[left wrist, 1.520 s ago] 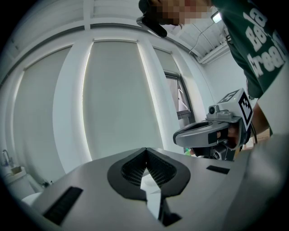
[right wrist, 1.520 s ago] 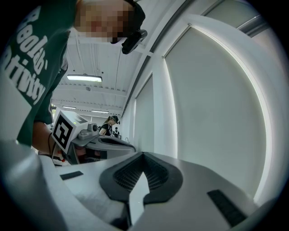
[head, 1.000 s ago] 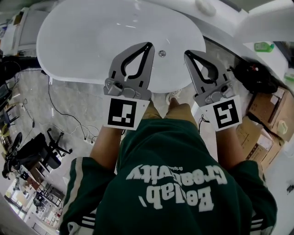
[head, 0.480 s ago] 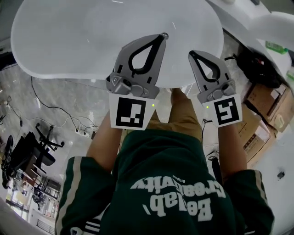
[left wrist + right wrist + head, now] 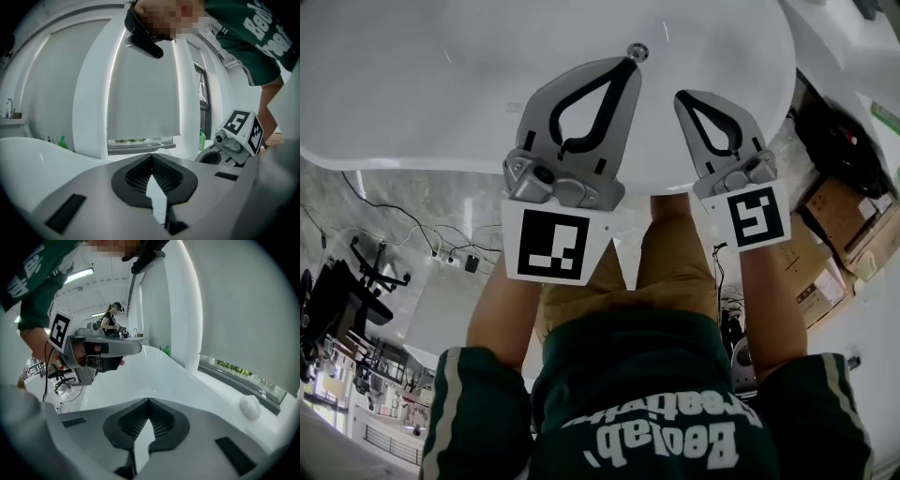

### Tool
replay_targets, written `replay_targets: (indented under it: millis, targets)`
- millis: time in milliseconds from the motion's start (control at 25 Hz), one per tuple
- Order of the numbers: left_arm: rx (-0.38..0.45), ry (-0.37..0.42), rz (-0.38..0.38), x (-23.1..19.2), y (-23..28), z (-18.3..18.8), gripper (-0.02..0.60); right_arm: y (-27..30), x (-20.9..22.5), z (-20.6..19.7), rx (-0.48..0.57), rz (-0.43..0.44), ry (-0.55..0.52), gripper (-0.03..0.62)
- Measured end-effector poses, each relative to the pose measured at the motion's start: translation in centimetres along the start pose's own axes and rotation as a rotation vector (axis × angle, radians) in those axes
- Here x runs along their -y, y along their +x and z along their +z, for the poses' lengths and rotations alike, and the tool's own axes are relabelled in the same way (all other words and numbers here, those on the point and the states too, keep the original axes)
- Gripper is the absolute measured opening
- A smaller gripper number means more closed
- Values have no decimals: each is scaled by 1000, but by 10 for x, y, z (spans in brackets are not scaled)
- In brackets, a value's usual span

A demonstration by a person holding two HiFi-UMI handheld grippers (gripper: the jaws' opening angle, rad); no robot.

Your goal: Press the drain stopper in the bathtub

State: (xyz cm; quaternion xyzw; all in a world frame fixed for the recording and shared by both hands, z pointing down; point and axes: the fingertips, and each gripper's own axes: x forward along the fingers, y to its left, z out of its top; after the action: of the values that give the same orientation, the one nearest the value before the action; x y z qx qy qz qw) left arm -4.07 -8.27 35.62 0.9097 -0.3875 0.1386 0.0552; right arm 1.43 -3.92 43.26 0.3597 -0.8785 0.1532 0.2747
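The white bathtub (image 5: 441,94) is the reference for all places here. The drain stopper (image 5: 637,52), a small round metal piece, sits on the bathtub's inner surface, toward its far side in the head view. The left gripper (image 5: 627,66) reaches over the near rim, and its tip is just beside the stopper. I cannot tell whether they touch. Nothing stands between them. Its claw is pressed together at the tip and pinches nothing. The right gripper (image 5: 682,97) hangs over the bathtub to the right of the stopper, a little apart from it. Its claw is also pressed together and empty.

Outside the bathtub, on the floor beyond the near rim, thin black cables (image 5: 412,239) run across the tiles, and a black office chair (image 5: 356,281) stands further out. Off the right end of the bathtub lie a black bag (image 5: 839,141) and some cardboard boxes (image 5: 839,220). Behind the bathtub, a window blind (image 5: 143,93) is lowered, and a green bottle (image 5: 202,140) stands near it. A small white round thing (image 5: 250,407) lies on the ledge beside the rim. Another person (image 5: 111,317) stands far behind the bathtub.

The green shirt (image 5: 656,403) carries white print that seems to read "Bealab" and "Creativity". Each marker cube bears only a black and white square pattern.
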Motion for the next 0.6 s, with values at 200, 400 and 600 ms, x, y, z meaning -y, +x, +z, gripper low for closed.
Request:
replay_targets:
  millis: [200, 400, 600]
  targets:
    - [-20, 7, 37, -8, 25, -24, 9, 27, 13, -34, -32, 27, 27, 12]
    - [-60, 8, 51, -8, 55, -63, 8, 49, 35, -56, -38, 61, 66, 12]
    - [-129, -5, 58, -6, 77, -112, 8, 75, 50, -91, -68, 86, 72, 12]
